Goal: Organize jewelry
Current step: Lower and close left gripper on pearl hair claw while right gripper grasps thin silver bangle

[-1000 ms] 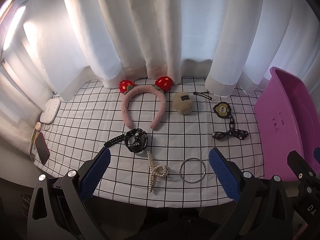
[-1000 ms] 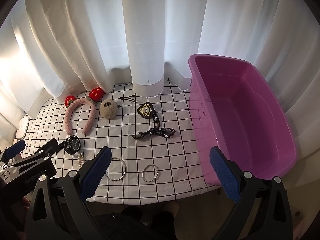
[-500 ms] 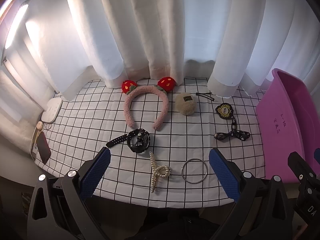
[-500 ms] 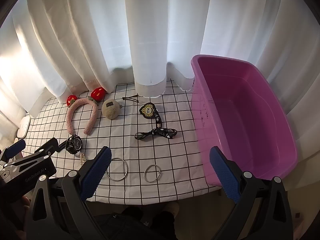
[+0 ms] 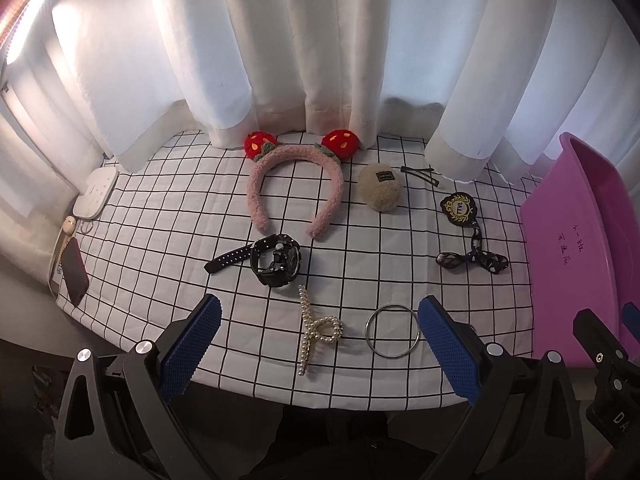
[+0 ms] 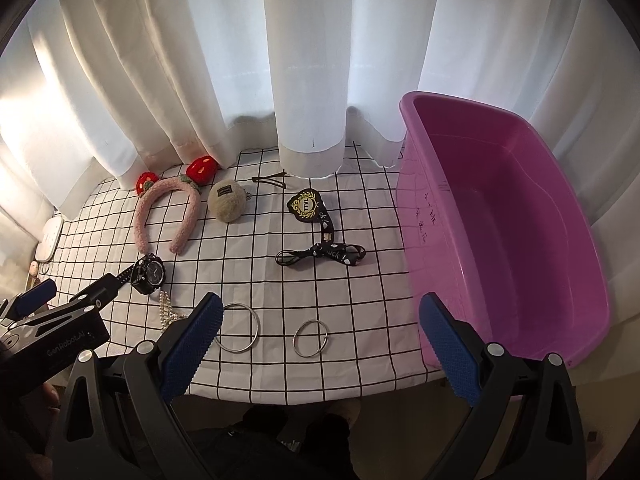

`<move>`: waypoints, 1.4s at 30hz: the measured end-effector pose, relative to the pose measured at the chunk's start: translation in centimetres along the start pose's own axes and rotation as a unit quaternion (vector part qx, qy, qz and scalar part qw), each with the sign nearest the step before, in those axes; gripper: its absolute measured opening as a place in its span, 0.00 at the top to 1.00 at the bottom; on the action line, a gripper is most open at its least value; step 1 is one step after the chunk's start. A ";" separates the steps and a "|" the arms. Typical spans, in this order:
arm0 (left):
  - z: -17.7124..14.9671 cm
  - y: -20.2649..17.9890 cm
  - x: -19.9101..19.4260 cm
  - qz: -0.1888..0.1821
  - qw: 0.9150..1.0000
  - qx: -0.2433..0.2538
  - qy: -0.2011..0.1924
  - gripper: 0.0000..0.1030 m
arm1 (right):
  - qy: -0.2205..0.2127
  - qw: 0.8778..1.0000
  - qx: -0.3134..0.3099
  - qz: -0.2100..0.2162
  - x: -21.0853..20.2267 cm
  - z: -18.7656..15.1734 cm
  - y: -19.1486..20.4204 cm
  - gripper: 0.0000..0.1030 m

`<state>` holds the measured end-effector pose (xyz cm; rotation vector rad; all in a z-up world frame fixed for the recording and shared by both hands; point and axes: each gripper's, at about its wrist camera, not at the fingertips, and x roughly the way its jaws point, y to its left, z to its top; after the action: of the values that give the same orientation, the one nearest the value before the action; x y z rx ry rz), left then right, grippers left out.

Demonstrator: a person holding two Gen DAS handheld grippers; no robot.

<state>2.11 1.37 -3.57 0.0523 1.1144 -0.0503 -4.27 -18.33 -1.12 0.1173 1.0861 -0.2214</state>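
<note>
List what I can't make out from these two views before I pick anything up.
- Small ring: in the left wrist view it is almost wholly behind that tool's pad.
- Pearl clip: in the right wrist view, partly behind the right tool's pad.
- Writing on the pink bin: too small to read in either view.
- Bin interior: cut off by the left wrist view's edge.

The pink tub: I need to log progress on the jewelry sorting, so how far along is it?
Nothing looks done: the pink tub is empty. Nothing is in hand either; the left tool and right tool are both open above the table's near edge. Everything is left on the checked cloth: headband, watch, pearl clip, large ring, small ring, plush ball, hairpins and badge strap.
</note>
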 end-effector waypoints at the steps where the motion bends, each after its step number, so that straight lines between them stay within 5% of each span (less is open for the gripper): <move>1: -0.2 0.4 0.6 -0.002 1.000 -0.007 0.004 0.06 | 0.006 1.000 -0.004 0.002 0.7 -0.2 -0.2 0.09; 7: -2.1 3.2 5.1 0.004 0.999 -0.030 0.033 0.06 | 0.064 0.996 0.008 0.060 5.9 -2.4 -1.2 0.09; 19: -6.0 6.5 10.8 -0.017 0.998 -0.053 0.042 0.06 | 0.131 0.990 -0.037 0.033 14.7 -5.9 -0.1 0.09; 42: -7.9 2.8 16.1 -0.041 0.997 0.019 0.066 0.06 | 0.149 0.987 -0.055 -0.001 19.8 -6.6 1.1 0.09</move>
<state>2.28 4.49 -21.44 0.0444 1.2479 -0.1428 -0.89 -18.30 -21.78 0.0497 1.3938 -0.1481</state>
